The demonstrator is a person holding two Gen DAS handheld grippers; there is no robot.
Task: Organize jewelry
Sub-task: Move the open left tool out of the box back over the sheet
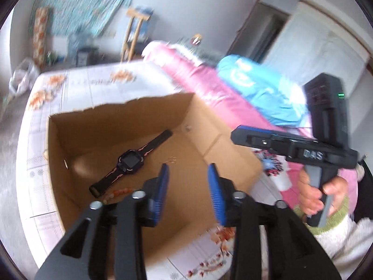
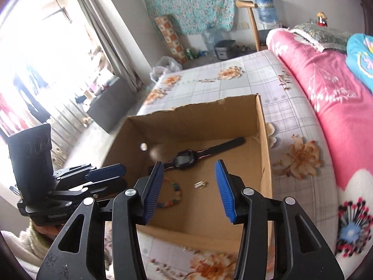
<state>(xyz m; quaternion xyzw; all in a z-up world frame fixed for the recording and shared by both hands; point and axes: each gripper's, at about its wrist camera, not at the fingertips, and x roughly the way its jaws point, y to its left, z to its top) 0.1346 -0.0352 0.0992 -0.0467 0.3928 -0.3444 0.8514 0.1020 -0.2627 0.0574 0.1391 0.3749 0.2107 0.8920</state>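
From your left wrist camera, a pink blanket [image 1: 205, 86] and a blue pillow [image 1: 256, 86] lie on the bed behind the cardboard box [image 1: 209, 126]. Your right gripper [image 1: 235, 135] comes in from the right side, up above the box, and you cannot tell if it is clenched or released from here. Your left gripper [image 1: 187, 175] is released, with nothing between its blue pads. Inside the box a black smartwatch [image 1: 129, 162] lies flat, and its strap runs from near left to far right. Some orange beads [image 1: 119, 192] lie by its near end.

From your right wrist camera, your right gripper [image 2: 188, 175] is released and holds nothing. Your left gripper [image 2: 109, 175] pokes in from the left by the box wall. The watch [image 2: 183, 159] lies slanted on the box [image 2: 264, 154] floor. A colorful bead bracelet [image 2: 173, 197] curls near it, and small gold earrings [image 2: 201, 184] lie between your pads in this view.
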